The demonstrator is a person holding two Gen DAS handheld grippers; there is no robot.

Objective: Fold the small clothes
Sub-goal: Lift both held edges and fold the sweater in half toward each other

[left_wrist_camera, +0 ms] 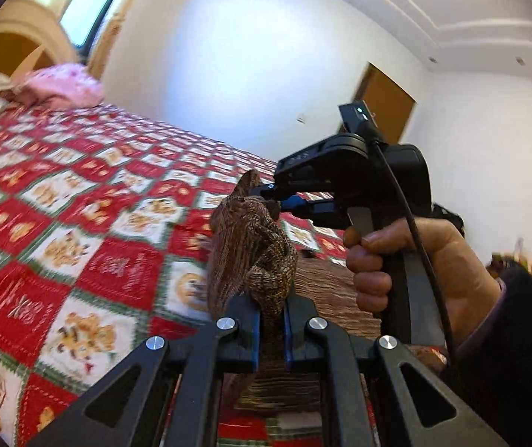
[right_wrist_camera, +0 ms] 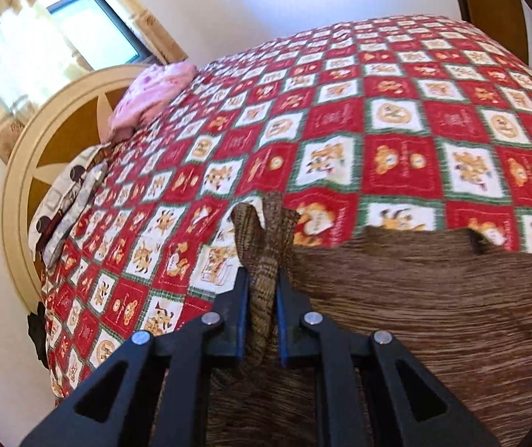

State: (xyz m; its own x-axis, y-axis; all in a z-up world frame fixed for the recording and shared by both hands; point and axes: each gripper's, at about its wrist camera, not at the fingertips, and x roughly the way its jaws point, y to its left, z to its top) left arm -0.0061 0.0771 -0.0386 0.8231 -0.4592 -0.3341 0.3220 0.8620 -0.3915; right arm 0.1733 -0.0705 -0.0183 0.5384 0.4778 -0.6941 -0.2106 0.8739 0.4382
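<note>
A brown ribbed knit garment (left_wrist_camera: 251, 246) is bunched up and raised above the bed. My left gripper (left_wrist_camera: 271, 305) is shut on a thick fold of it at the bottom of the left wrist view. Just beyond, a hand (left_wrist_camera: 433, 260) holds my right gripper (left_wrist_camera: 271, 196), whose blue-padded tips pinch the top of the same bunch. In the right wrist view my right gripper (right_wrist_camera: 263, 279) is shut on a narrow strip of the knit garment (right_wrist_camera: 414, 316), and the rest of it spreads wide to the right over the quilt.
The bed carries a red, white and green patchwork quilt (right_wrist_camera: 377, 130). A pink pillow (right_wrist_camera: 150, 93) and a patterned pillow (right_wrist_camera: 68, 193) lie by the round cream headboard (right_wrist_camera: 24, 171). A window (right_wrist_camera: 79, 26) is behind it and a wooden door (left_wrist_camera: 385, 100) is in the far wall.
</note>
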